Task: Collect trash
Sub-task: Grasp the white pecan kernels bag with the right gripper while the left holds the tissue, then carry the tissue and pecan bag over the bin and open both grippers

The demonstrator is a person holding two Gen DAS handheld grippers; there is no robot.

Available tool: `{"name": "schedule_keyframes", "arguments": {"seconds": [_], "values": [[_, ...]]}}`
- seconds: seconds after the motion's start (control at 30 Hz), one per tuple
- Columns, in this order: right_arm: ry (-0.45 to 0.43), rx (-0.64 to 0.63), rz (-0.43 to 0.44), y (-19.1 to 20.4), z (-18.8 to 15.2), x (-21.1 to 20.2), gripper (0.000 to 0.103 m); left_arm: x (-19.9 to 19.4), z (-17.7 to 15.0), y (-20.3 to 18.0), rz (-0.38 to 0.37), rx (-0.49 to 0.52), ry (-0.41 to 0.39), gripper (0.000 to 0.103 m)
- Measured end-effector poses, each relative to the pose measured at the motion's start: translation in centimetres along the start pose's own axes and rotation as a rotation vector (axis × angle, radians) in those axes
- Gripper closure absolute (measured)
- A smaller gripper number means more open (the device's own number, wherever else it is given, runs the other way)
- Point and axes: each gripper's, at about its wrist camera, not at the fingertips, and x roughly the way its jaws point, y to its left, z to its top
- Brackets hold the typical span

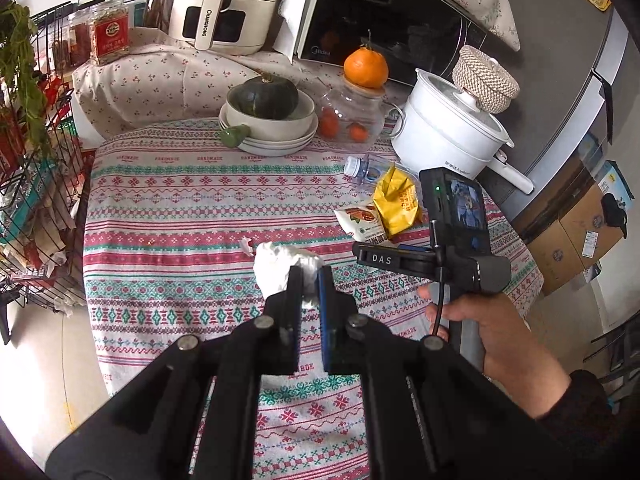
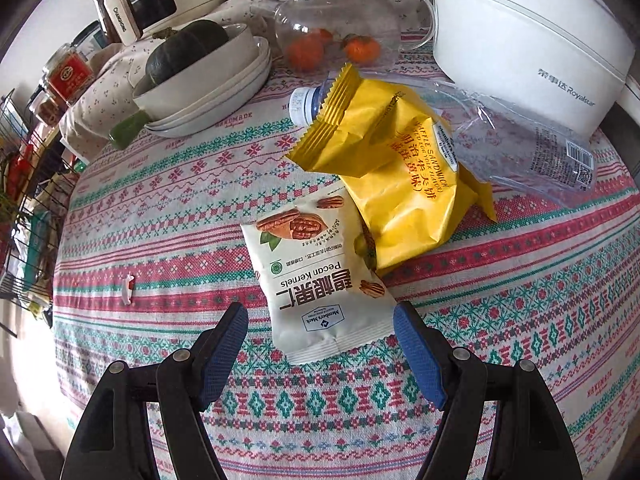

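Left gripper point(image 1: 307, 280) pinches the crumpled tissue point(image 1: 280, 266) for disposal; right gripper point(image 2: 320, 326) gapes wide, straddling the pecan packet point(image 2: 316, 276), ready to grab.

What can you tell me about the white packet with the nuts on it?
The pecan packet is a small, glossy white pouch printed with brown pecans, "Pecan Kernels" and a blue logo. It lies flat on the patterned tablecloth, its far corner touching the yellow wrapper. The open right gripper straddles its near end without touching it.
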Motion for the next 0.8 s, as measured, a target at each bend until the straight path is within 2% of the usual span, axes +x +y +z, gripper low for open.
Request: {"name": "schedule_keyframes", "arguments": {"seconds": [0.17,0.23,0.27,0.3,0.33,0.5,0.8], "values": [[-0.017,-0.039,-0.054,0.3,-0.1,0.6,0.046,0.2,0.0,0.0,0.002,-0.006,0.003,0.095],[-0.012,-0.048,-0.036,0.5,-0.2,0.3,0.065,0.3,0.0,-0.2,0.001,-0.003,0.004,0.095],[-0.01,-0.056,-0.033,0.6,-0.3,0.0,0.069,0.3,0.0,-0.3,0.0,-0.001,0.004,0.095],[-0.011,-0.066,-0.028,0.9,-0.5,-0.3,0.077,0.3,0.0,-0.5,-0.002,0.002,0.004,0.095],[-0.008,-0.075,-0.015,1.0,-0.6,-0.6,0.093,0.3,-0.1,-0.6,-0.005,0.004,0.003,0.095],[-0.03,-0.095,0.005,0.8,-1.6,-3.1,0.099,-0.4,-0.5,-1.6,-0.025,0.014,-0.012,0.095],[-0.059,-0.087,0.056,-1.8,-4.7,-9.6,0.101,-1.3,-2.0,-4.3,-0.057,0.066,-0.033,0.095]]}}
